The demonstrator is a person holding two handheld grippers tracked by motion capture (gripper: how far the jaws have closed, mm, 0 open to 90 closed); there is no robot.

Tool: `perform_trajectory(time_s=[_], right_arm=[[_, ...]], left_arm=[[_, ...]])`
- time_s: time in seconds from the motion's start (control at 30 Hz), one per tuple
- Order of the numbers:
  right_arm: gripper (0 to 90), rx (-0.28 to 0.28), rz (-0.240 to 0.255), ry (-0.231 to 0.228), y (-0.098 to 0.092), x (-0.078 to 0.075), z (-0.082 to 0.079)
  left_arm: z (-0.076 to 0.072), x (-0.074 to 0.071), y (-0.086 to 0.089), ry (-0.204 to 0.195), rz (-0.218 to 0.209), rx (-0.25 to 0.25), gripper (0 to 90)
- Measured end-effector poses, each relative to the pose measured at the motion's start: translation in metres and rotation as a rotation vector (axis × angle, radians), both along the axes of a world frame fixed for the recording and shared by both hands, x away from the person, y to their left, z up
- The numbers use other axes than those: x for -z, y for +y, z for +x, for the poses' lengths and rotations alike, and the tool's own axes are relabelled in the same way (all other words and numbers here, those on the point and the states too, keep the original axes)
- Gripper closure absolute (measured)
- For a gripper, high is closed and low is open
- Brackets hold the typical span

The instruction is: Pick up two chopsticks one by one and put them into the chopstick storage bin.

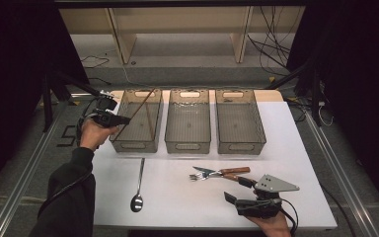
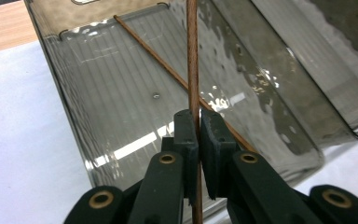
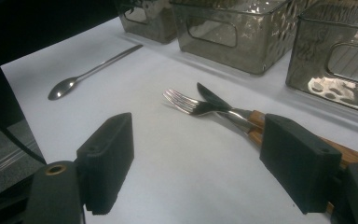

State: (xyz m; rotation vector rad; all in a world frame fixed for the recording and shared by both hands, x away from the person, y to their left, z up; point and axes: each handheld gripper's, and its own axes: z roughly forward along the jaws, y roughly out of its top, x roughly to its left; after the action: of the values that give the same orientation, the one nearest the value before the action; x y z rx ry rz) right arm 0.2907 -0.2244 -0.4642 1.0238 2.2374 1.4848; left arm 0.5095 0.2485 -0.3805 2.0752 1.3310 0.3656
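A pale wooden shelf unit [image 1: 180,29] stands behind the white desk [image 1: 306,163]; grey floor [image 1: 24,163], loose black cables [image 1: 271,49], dark surroundings.

Thin brown wooden chopstick [image 2: 193,70] – pinched near its lower end, slanting up across the left bin [image 1: 120,136]. Second chopstick [image 2: 168,70] – lying diagonally inside that smoky, see-through bin, far left on the table.
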Motion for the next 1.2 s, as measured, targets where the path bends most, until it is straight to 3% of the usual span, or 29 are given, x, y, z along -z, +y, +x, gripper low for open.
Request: perform_trajectory(time_s=[0.3, 0.57, 0.93, 1.2], right_arm=[[26.5, -0.003, 0.000, 0.000, 0.001, 0.000, 0.000], [26.4, 0.000, -0.001, 0.000, 0.000, 0.000, 0.000], [26.5, -0.005, -0.002, -0.001, 0.001, 0.000, 0.000], [26.4, -0.003, -0.001, 0.000, 0.000, 0.000, 0.000]], left_arm=[[0.016, -0.001, -0.001, 0.014, 0.047, -0.009, 85.3], [0.025, 0.008, 0.000, 0.032, 0.053, -0.025, 85.3], [0.031, 0.017, -0.002, 0.047, 0.082, -0.034, 85.2], [0.032, 0.019, -0.008, 0.046, 0.080, -0.059, 83.9]])
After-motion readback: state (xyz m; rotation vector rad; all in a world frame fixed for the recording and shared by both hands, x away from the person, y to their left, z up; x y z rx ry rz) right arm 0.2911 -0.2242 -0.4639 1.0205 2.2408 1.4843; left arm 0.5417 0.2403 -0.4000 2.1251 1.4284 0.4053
